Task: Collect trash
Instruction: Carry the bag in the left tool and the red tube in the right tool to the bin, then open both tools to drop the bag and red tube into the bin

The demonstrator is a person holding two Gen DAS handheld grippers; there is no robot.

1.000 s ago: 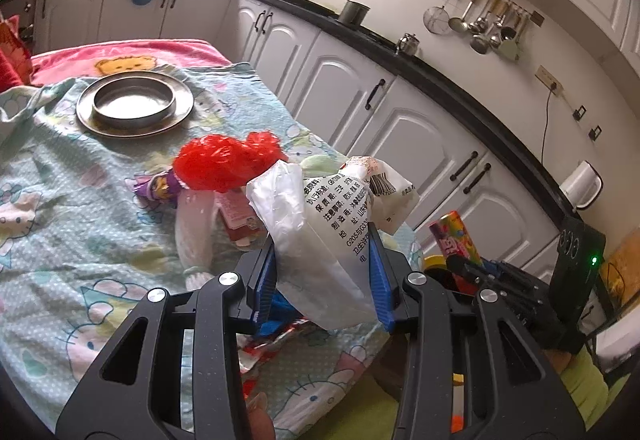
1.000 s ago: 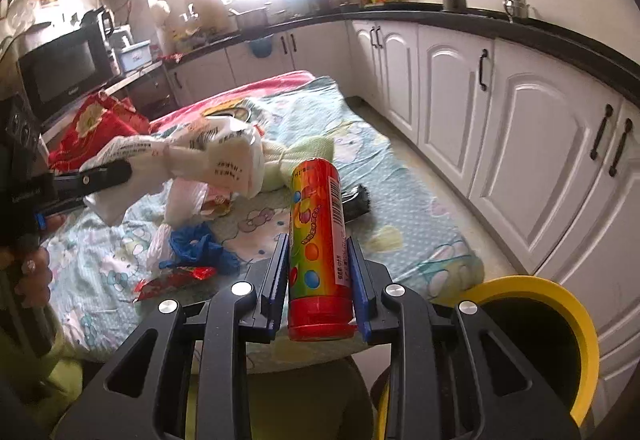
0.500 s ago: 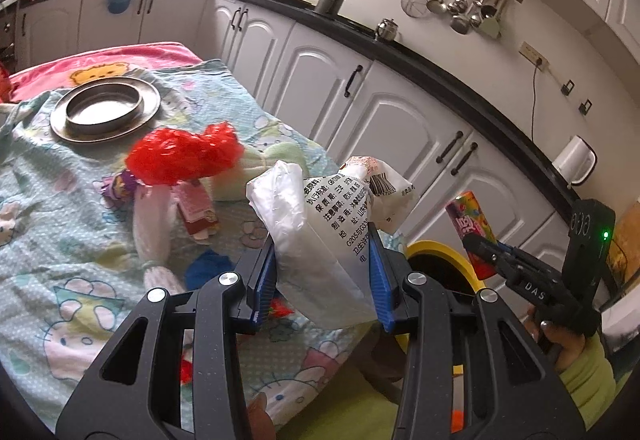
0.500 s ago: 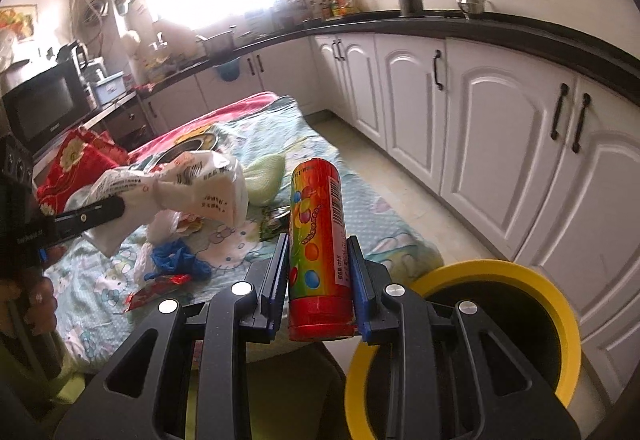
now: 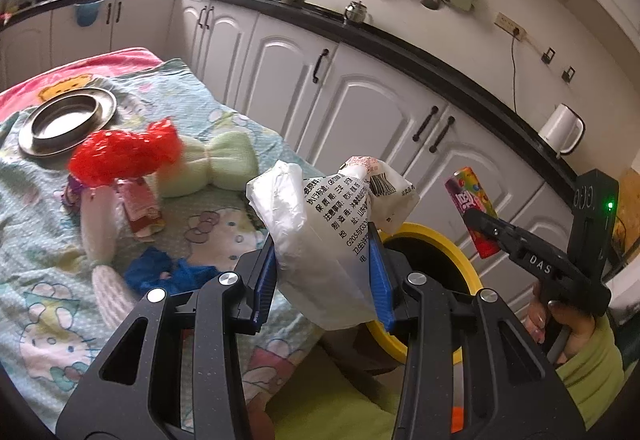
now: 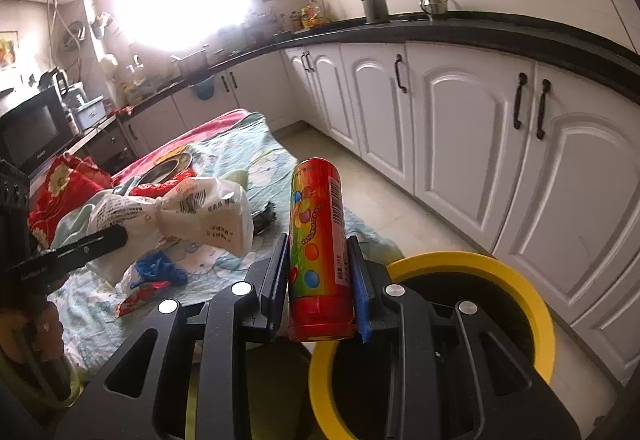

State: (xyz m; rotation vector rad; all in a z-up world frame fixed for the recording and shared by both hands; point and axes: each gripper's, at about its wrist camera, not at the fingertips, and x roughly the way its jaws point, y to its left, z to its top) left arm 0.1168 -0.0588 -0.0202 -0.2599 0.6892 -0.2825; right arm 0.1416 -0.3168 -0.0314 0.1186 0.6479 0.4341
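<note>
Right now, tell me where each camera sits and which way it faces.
Left wrist: behind the left gripper clamping a white plastic bag, facing the cabinets; hand and green sleeve show.
Right wrist: behind the right gripper clamping a candy tube, facing the window.
Shared: yellow-rimmed bin, table.

Bin: the yellow-rimmed bin is half hidden behind the right claw, its inside too dark to read | Bag: small print on the white plastic bag unreadable, lower end covered | Red mesh wad blurred | Far tabletop clutter washed out by window glare
</note>
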